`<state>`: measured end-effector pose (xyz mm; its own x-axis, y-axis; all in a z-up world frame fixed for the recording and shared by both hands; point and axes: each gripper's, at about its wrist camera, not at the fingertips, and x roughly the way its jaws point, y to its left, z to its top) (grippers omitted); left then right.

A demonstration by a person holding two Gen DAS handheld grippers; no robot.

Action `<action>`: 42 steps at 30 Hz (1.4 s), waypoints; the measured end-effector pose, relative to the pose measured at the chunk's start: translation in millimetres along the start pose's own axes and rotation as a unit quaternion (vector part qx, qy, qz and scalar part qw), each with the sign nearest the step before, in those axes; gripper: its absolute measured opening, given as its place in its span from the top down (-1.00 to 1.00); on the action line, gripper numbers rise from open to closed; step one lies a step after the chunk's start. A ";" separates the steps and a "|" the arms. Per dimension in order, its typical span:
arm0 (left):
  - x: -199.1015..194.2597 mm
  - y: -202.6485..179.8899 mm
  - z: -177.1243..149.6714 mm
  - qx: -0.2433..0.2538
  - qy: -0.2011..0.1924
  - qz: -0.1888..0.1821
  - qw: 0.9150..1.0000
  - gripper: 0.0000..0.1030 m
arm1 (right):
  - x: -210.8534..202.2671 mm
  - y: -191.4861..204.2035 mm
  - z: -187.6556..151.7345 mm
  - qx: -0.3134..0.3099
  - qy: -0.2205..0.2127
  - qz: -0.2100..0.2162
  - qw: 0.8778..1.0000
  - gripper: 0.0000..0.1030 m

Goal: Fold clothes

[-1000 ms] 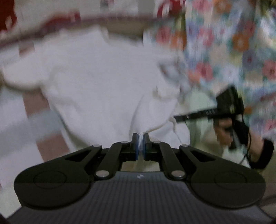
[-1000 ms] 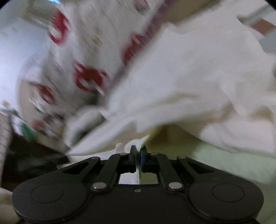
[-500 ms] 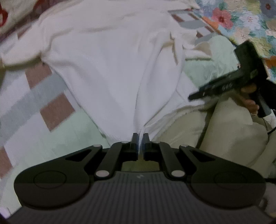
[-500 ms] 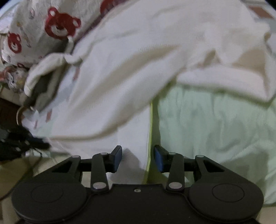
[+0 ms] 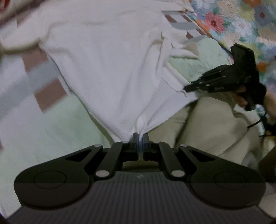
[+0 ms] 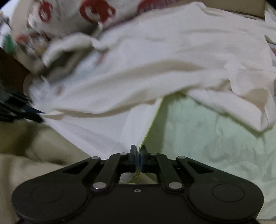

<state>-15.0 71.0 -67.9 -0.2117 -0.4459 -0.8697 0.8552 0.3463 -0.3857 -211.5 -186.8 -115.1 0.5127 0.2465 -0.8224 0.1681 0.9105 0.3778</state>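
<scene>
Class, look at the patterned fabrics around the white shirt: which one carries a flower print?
The floral fabric at the upper right of the left wrist view: multicoloured blossoms. The bear-print fabric shows red shapes; the checked sheet has brown and grey blocks.

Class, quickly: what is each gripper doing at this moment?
Left gripper: closed on the white garment.
Right gripper: closed on the same garment's hem.
</scene>
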 end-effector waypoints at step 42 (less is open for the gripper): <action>45.1 -41.4 166.4 0.073 0.037 0.122 0.989 0.04 | -71.9 -101.9 4.3 0.128 -0.183 -0.167 0.960 0.11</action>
<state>18.8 -100.8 -39.9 -0.0197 -0.3004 -0.9536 0.9433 0.3104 -0.1172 -261.9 -298.7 -92.6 0.6483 -0.2213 -0.7285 0.5523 0.7953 0.2498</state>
